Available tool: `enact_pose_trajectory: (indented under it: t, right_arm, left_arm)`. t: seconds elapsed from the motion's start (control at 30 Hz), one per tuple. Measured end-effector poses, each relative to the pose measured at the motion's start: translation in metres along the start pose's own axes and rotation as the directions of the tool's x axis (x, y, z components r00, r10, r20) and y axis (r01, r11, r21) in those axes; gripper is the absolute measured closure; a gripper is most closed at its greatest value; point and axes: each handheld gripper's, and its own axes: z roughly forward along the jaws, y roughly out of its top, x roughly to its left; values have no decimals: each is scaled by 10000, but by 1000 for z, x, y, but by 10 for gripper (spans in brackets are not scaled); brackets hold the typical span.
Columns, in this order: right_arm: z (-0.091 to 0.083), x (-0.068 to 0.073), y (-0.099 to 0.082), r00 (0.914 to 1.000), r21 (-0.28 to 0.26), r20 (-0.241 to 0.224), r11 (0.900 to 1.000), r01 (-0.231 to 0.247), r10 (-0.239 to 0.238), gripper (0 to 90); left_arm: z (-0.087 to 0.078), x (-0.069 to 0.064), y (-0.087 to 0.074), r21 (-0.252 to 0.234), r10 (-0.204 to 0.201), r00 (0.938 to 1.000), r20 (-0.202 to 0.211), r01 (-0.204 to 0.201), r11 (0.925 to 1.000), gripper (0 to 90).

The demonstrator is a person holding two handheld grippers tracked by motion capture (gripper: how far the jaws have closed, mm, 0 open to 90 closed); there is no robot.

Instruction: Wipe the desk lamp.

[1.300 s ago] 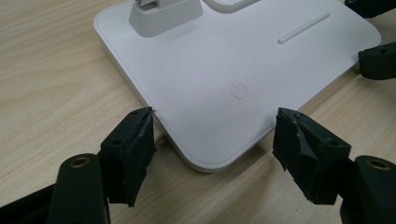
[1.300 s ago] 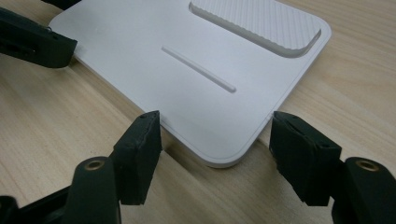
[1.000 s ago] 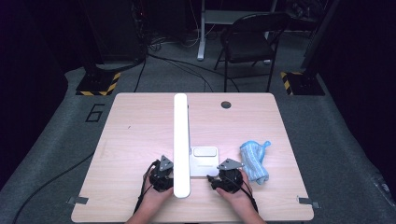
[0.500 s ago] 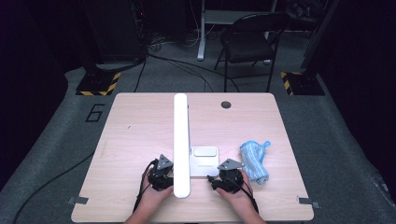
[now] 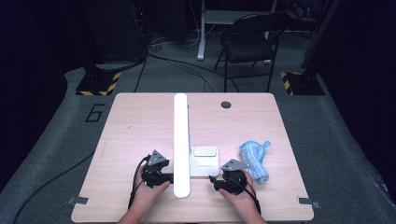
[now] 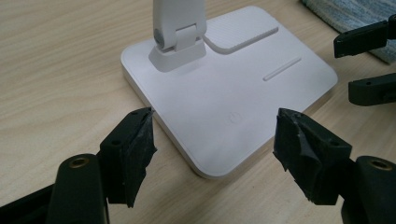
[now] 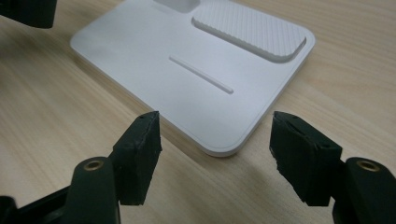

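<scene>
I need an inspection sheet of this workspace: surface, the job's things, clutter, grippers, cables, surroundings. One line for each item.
Surface: light wooden table with a dark round hole near its far edge.
Job's things: white desk lamp, its flat rectangular base on the table, its long white arm stretching from the near edge toward the far edge in the high view.
Clutter: crumpled blue cloth to the right of the base.
Grippers: left gripper open, facing a corner of the base; right gripper open, facing another corner; neither touches it.
Cables: a black cable trails from the left gripper; others lie on the floor.
Surroundings: dark folding chair, grey floor marked 6.
</scene>
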Motion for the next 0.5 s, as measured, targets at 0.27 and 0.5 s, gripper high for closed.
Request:
enact_pose_trajectory:
  t: [0.27, 0.5]
  right_arm:
    - [-26, 6, 12, 9983, -121, -451, 9992, 378, -383, 334]
    - [-41, 9, 14, 9960, 47, -739, 9988, 497, -492, 334]
  left_arm:
    - [-17, 1, 6, -86, 40, 9999, 142, -38, 10000, 288]
    - [-31, 3, 5, 85, 393, 9991, 150, -394, 9992, 288]
